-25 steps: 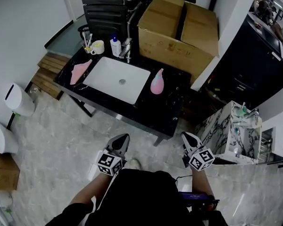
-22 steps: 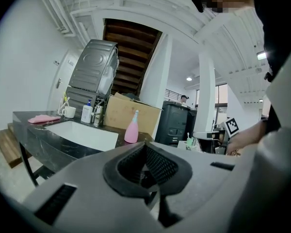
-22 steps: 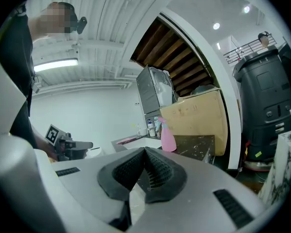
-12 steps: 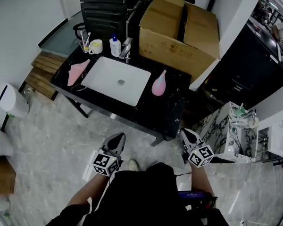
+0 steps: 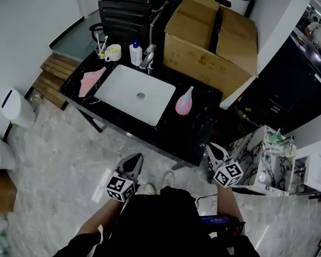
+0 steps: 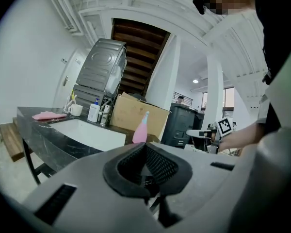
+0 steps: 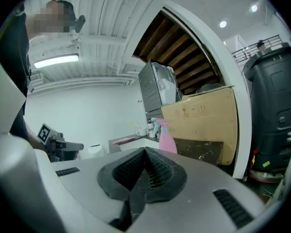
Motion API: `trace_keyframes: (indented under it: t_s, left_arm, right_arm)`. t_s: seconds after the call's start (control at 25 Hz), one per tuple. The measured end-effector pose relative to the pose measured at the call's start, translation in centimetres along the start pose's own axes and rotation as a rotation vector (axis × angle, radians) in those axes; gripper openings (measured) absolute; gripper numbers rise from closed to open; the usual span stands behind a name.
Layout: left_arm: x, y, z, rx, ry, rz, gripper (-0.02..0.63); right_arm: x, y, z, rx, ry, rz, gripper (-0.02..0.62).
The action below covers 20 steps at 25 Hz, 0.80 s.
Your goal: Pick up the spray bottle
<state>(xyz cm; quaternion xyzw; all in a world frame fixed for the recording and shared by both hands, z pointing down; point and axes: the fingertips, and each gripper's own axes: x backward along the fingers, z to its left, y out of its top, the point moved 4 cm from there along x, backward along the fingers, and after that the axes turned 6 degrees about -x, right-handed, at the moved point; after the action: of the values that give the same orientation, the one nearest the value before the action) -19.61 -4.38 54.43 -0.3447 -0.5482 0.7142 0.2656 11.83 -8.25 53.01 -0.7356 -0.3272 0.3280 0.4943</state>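
**Approach stage; nothing is grasped yet.** The spray bottle (image 5: 184,101), pink with a pale blue head, stands upright on the black stone worktop (image 5: 188,135). It is just right of the white sink (image 5: 127,92) and in front of a large cardboard box (image 5: 214,42).

The left gripper (image 5: 136,159) and right gripper (image 5: 212,149) are held low in front of the person, near the worktop's front edge and well apart from the bottle. In each gripper's own view the jaws are pressed together with nothing between them, and the bottle shows beyond the tips.

By this reading the whole pick remains:
- close the gap to the bottle
- part one pair of jaws and set them about the bottle's body
- clamp and lift

The right gripper looks the better placed for this.

**Worktop.** A pink cloth (image 5: 91,81) lies left of the sink. Behind the sink are a pale cup (image 5: 113,51), a white bottle with a blue cap (image 5: 135,52) and the tap (image 5: 147,58).

**Room.** The floor (image 5: 59,154) is grey and marbled. There are wooden steps (image 5: 53,74) and white bins (image 5: 13,108) at left, and a small marbled cabinet (image 5: 257,157) at right
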Motion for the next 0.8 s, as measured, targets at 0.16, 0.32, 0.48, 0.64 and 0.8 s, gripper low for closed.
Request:
trace_keyframes:
  t_s: [0.16,0.32,0.48,0.64,0.8]
  left_arm:
    - [-1.8,0.7,0.8,-0.007,0.022,-0.006,0.008]
    - [-4.0,2.0,0.8,0.001,0.053,-0.016,0.008]
    - [-6.6,2.6,1.3,-0.009,0.056,-0.027,0.008]
    - [-7.6,2.5,1.8,-0.004,0.084,-0.008,0.008]
    - [-8.9,2.9,2.1,-0.003,0.112,-0.009,0.008]
  right_arm:
    - [-2.6,1.4,-1.8,0.019,0.031,0.003,0.026]
    - [-4.7,2.4,-3.9,0.034,0.058,0.023,0.026]
    - [-7.6,4.1,-6.1,0.061,0.096,0.030,0.026]
    - [-10.4,4.3,-7.5,0.058,0.137,0.052,0.026]
    - [-12.7,4.9,-8.8,0.076,0.177,0.067,0.026]
